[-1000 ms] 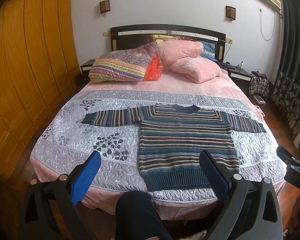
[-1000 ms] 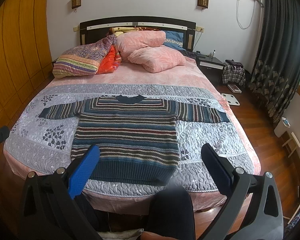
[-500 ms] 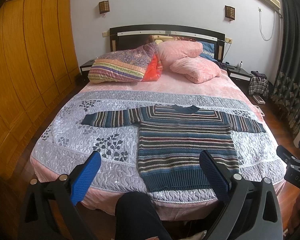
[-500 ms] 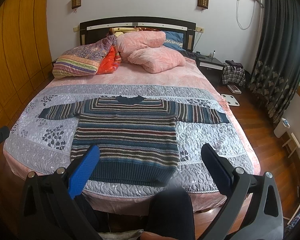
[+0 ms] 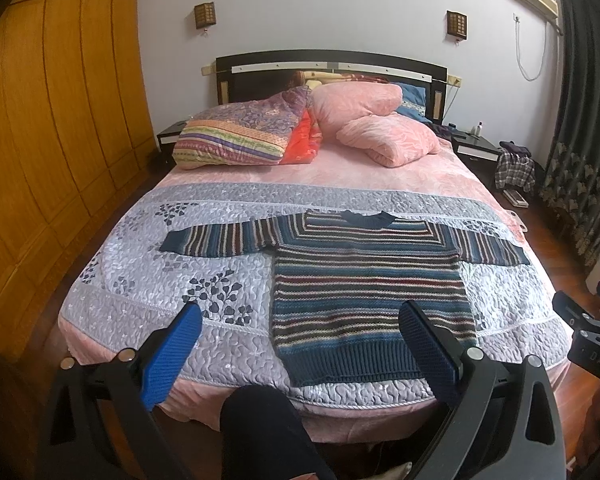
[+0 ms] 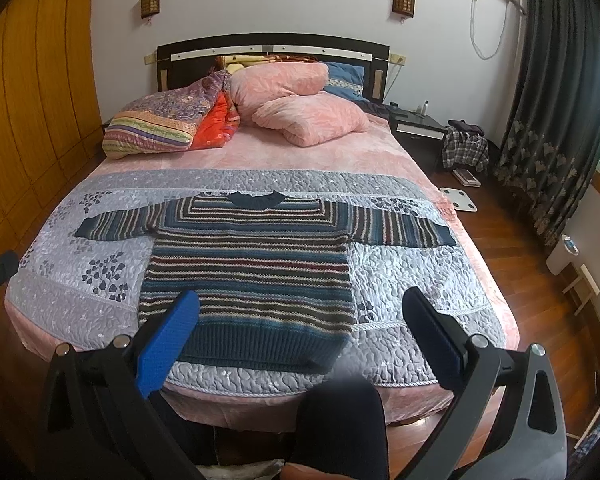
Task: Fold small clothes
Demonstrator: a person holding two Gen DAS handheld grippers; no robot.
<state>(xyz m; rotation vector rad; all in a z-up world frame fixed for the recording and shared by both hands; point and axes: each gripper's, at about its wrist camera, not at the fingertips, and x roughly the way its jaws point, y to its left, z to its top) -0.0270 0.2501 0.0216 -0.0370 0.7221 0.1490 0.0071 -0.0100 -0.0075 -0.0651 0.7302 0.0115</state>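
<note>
Striped sweater (image 5: 370, 280) is lying flat on the grey quilt (image 5: 204, 268) near the foot of the bed (image 5: 380, 178), both sleeves spread out sideways, collar toward the pillows (image 5: 384, 132), ribbed hem toward the cameras. No folds are being seen in it.

Left gripper (image 5: 300, 334) is being held off the foot of the bed, jaws wide apart, nothing between them; the hem's left corner is being framed between the fingers (image 5: 172, 354). Right gripper (image 6: 300, 320) is likewise being held spread wide and empty, short of the mattress edge, with the hem's right part in its gap. Neither is touching the sweater.

A dark-clad leg (image 5: 260, 432) of the person is showing low between the fingers in both views.
</note>
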